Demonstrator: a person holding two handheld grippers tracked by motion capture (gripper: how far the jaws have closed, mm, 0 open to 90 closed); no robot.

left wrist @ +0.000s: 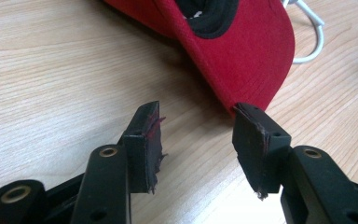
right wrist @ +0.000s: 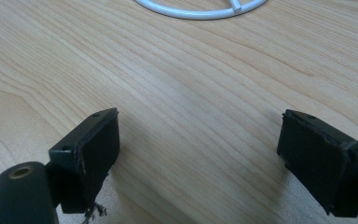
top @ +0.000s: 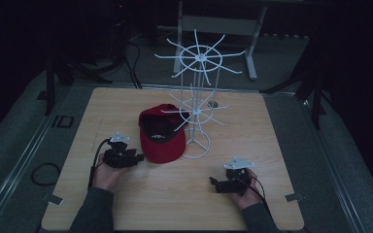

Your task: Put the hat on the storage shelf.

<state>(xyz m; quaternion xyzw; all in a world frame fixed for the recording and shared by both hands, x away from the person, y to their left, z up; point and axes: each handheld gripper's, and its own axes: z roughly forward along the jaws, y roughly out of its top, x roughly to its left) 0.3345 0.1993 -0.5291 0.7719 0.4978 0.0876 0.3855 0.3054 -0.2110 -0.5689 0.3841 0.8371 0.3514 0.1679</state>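
Left gripper (left wrist: 196,119) has its jaws partly apart, holding nothing, one tip right at the red cap's (left wrist: 242,51) brim edge. Right gripper (right wrist: 198,140) jaws wide apart over bare worktop (right wrist: 191,84).

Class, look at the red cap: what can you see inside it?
The red cap lies opening up on the table. Its black lining and sweatband show inside. The dim high view leaves the crown's depths unreadable.

**Count on the table**

One red baseball cap (top: 161,137), one white wire display rack (top: 198,97) with two tiers of radiating hooks, two hand-held grippers, left (top: 138,158) and right (top: 213,182), on one wooden table (top: 175,194).
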